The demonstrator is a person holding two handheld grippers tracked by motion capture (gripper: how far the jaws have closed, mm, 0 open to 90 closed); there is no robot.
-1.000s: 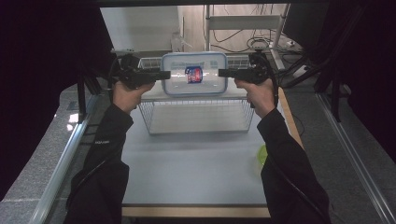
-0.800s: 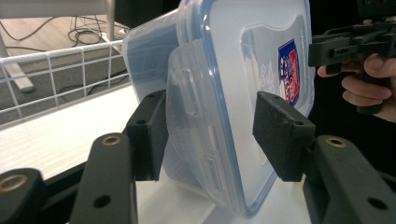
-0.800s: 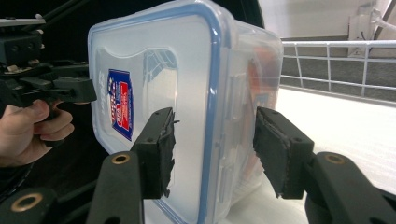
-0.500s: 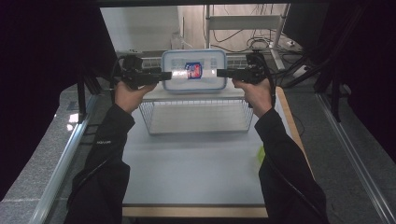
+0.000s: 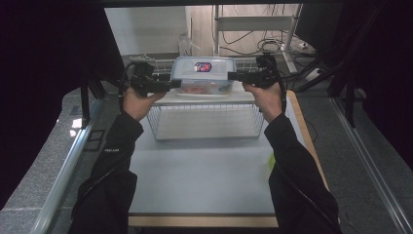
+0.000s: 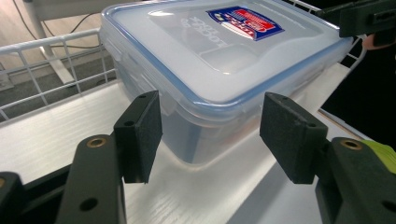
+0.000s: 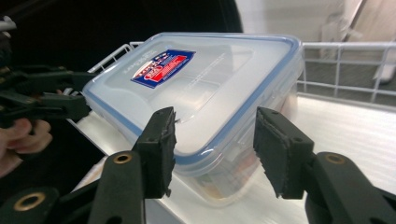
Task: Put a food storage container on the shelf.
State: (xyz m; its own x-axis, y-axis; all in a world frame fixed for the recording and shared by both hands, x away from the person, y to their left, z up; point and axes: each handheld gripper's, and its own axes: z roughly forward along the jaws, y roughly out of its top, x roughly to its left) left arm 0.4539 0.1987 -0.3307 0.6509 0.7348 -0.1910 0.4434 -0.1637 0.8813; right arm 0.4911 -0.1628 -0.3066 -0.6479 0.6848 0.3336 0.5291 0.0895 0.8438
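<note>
A clear plastic box (image 5: 203, 73) with a blue-rimmed lid and a red and blue label rests on a white board (image 5: 170, 97) laid across a wire basket (image 5: 204, 119). My left gripper (image 5: 175, 85) is at the box's left end and my right gripper (image 5: 233, 75) at its right end. In the left gripper view the gripper (image 6: 212, 135) is open, with a corner of the box (image 6: 219, 56) between the pads (image 6: 140, 135) and untouched. In the right gripper view the gripper (image 7: 212, 149) is also open around the opposite corner of the box (image 7: 196, 84).
The wire basket stands at the far middle of a pale blue table (image 5: 204, 175). A small yellow-green thing (image 5: 271, 160) lies by the right sleeve. Metal rails (image 5: 68, 161) run along both table sides. Cables and a rack (image 5: 253, 29) sit behind the basket.
Both hands and the box have shifted slightly toward the far side of the table. The box now rests on the white board with both grippers open around its corners.
</note>
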